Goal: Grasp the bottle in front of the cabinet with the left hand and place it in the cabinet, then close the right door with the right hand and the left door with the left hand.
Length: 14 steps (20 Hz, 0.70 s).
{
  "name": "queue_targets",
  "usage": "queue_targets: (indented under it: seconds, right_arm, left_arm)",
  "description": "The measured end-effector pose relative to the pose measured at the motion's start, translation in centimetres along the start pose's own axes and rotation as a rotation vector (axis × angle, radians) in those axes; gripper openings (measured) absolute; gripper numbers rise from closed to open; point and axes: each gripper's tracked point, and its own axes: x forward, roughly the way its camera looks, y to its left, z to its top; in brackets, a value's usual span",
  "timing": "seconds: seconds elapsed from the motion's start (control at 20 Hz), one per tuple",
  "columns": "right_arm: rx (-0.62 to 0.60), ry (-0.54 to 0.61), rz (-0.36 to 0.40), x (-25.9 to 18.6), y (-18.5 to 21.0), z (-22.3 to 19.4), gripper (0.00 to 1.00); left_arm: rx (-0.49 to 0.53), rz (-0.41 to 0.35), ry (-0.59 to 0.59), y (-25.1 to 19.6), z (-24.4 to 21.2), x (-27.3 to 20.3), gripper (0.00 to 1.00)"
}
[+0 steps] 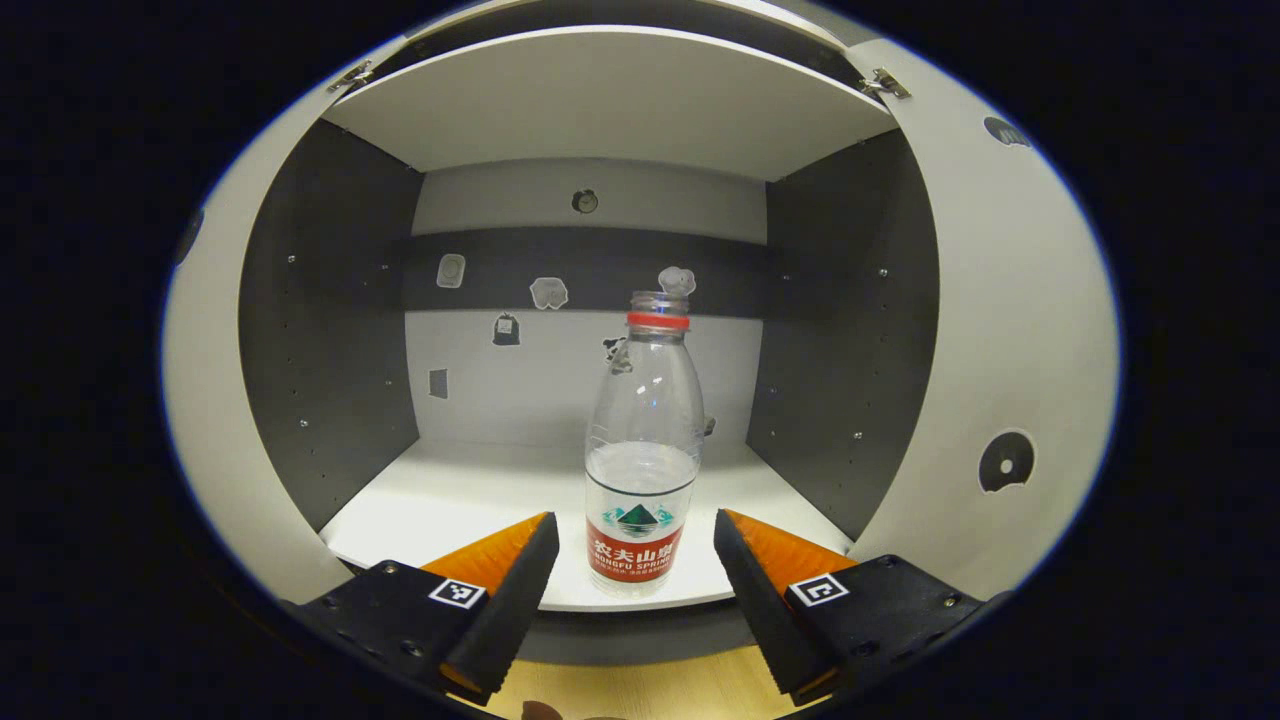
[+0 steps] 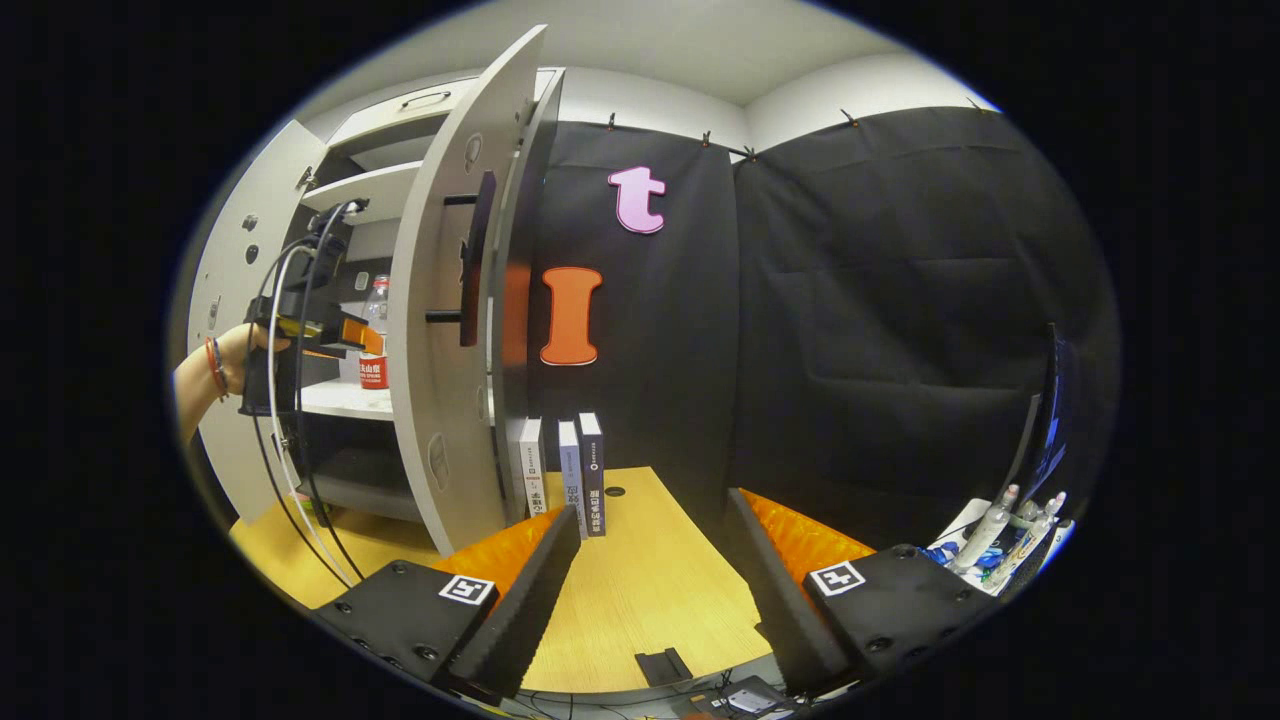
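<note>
Both doors (image 2: 450, 330) open, bottle (image 1: 640, 460) near shelf edge

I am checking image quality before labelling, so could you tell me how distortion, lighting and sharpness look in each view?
Left gripper view: the fisheye bows the cabinet doors outward; the water bottle is sharp and evenly lit, with small highlights on its plastic. Right gripper view: the right door curves strongly; the books are sharp; the desk is bright, without harsh shadows.

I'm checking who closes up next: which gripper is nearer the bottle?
Left. The left gripper is open with the bottle standing between its fingers on the cabinet shelf; the right gripper hangs over the table beyond the right door.
</note>
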Motion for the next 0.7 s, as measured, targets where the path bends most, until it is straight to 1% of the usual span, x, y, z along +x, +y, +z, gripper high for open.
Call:
queue_targets:
  seconds: [0.1, 0.2, 0.35, 0.5, 0.55, 0.7]
  right_arm:
    - [-0.012, -0.013, 0.008, 0.2, 0.6, 0.7, 0.98]
    - [-0.026, -0.027, 0.018, 0.7, 1.3, 1.5, 0.98]
    - [-0.034, -0.048, 0.040, 1.3, 2.7, 2.7, 0.98]
    - [-0.062, -0.086, 0.071, 2.3, 4.5, 4.2, 0.98]
    - [-0.075, -0.095, 0.083, 2.6, 5.2, 4.7, 0.98]
    - [-0.085, -0.116, 0.119, 3.6, 7.1, 5.8, 0.98]
  left_arm:
    - [0.010, -0.010, -0.021, 0.0, 0.7, -2.6, 0.95]
    - [0.026, -0.009, -0.072, 0.6, 2.4, -5.6, 0.95]
    - [0.008, -0.003, -0.131, 1.8, 4.1, -10.2, 0.95]
    - [-0.009, 0.018, -0.154, 4.1, 4.1, -14.4, 0.96]
    - [-0.012, 0.029, -0.163, 4.8, 4.1, -15.8, 0.95]
    - [-0.028, 0.062, -0.192, 7.7, 4.1, -19.9, 0.95]
